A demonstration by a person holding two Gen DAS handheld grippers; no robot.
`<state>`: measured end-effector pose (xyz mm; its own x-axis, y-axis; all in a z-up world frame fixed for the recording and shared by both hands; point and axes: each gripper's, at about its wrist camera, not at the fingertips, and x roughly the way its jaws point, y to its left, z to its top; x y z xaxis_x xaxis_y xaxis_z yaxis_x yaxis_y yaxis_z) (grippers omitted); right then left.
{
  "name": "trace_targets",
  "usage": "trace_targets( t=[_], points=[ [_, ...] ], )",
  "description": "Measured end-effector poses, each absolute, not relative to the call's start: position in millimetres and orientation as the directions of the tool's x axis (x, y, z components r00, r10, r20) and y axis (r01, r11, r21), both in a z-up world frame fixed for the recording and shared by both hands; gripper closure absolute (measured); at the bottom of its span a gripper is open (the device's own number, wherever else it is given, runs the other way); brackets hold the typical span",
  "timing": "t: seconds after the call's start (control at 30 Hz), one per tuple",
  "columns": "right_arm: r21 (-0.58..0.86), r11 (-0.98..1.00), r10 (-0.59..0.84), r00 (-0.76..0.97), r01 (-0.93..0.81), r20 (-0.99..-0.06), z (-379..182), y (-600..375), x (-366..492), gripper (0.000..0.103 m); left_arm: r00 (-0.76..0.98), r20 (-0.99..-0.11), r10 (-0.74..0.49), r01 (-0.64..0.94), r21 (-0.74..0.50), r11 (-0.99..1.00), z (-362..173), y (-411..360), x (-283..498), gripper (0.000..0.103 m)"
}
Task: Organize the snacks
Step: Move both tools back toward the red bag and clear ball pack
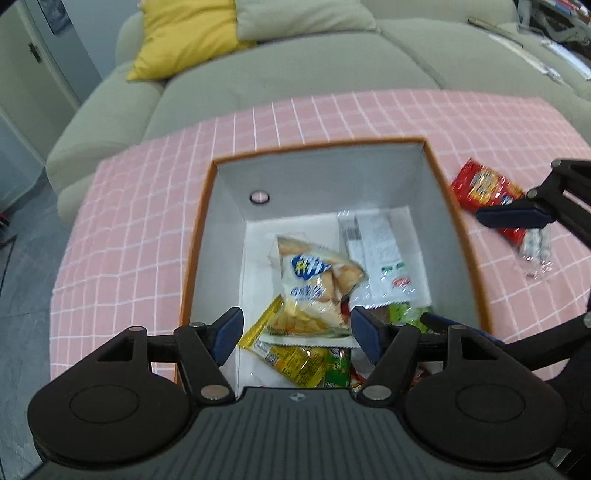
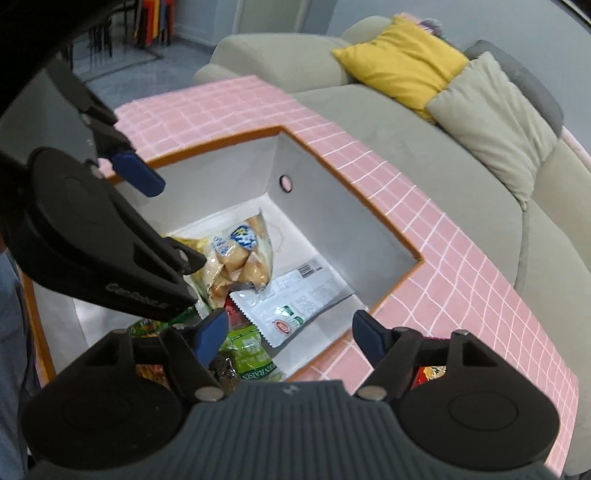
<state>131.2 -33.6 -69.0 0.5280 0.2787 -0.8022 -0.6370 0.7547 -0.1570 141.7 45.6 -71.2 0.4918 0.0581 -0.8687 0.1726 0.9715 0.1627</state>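
Observation:
An orange-rimmed box (image 1: 458,236) with grey inner walls stands on the pink checked tablecloth (image 1: 147,206). Inside lie several snack packets: a clear bag of biscuits (image 1: 314,284), a white sachet (image 1: 384,254), yellow packets (image 1: 295,358) and a green packet (image 2: 255,354). My left gripper (image 1: 297,332) is open and empty above the box's near side. My right gripper (image 2: 291,332) is open and empty over the box's right edge (image 2: 399,284). A red snack packet (image 1: 484,188) and a clear wrapped candy (image 1: 535,251) lie on the cloth right of the box.
A grey-green sofa (image 1: 295,66) with a yellow cushion (image 1: 184,33) and a grey-green one (image 2: 491,114) stands behind the table. Grey floor (image 1: 26,280) lies to the left.

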Motion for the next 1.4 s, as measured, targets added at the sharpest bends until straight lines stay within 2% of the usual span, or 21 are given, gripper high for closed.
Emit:
trace_targets(
  t=[0.23, 0.6, 0.93, 1.13, 1.33, 1.4],
  points=[
    [-0.094, 0.82, 0.299, 0.563, -0.565, -0.771, -56.1, -63.9, 117.5, 0.029, 0.57, -0.822, 0.024, 0.145, 0.129, 0.981, -47.1, 28.1, 120.1, 0.024],
    [-0.07, 0.883, 0.273, 0.63, -0.464, -0.727, -47.3, -107.6, 90.8, 0.026, 0.631, -0.776, 0.005, 0.081, 0.072, 0.994, -40.7, 5.9, 90.1, 0.024],
    [-0.031, 0.933, 0.241, 0.687, -0.357, -0.685, -63.1, -162.4, 58.4, 0.024, 0.629, -0.77, -0.106, 0.171, 0.004, 0.985, -46.9, -36.1, 75.0, 0.024],
    [-0.027, 0.972, 0.147, 0.694, -0.233, -0.705, -85.7, -199.9, 56.0, 0.024, 0.595, -0.786, -0.167, 0.262, -0.007, 0.965, -61.0, -71.2, 77.5, 0.024],
    [0.036, 0.989, 0.123, 0.646, -0.146, -0.754, -113.6, -226.8, 67.4, 0.023, 0.566, -0.801, -0.195, 0.331, 0.005, 0.943, -75.6, -98.2, 90.3, 0.024],
    [0.063, 0.992, 0.118, 0.623, -0.109, -0.773, -123.3, -233.5, 74.6, 0.017, 0.553, -0.811, -0.194, 0.337, 0.004, 0.941, -80.9, -102.4, 96.9, 0.024]
  ],
)
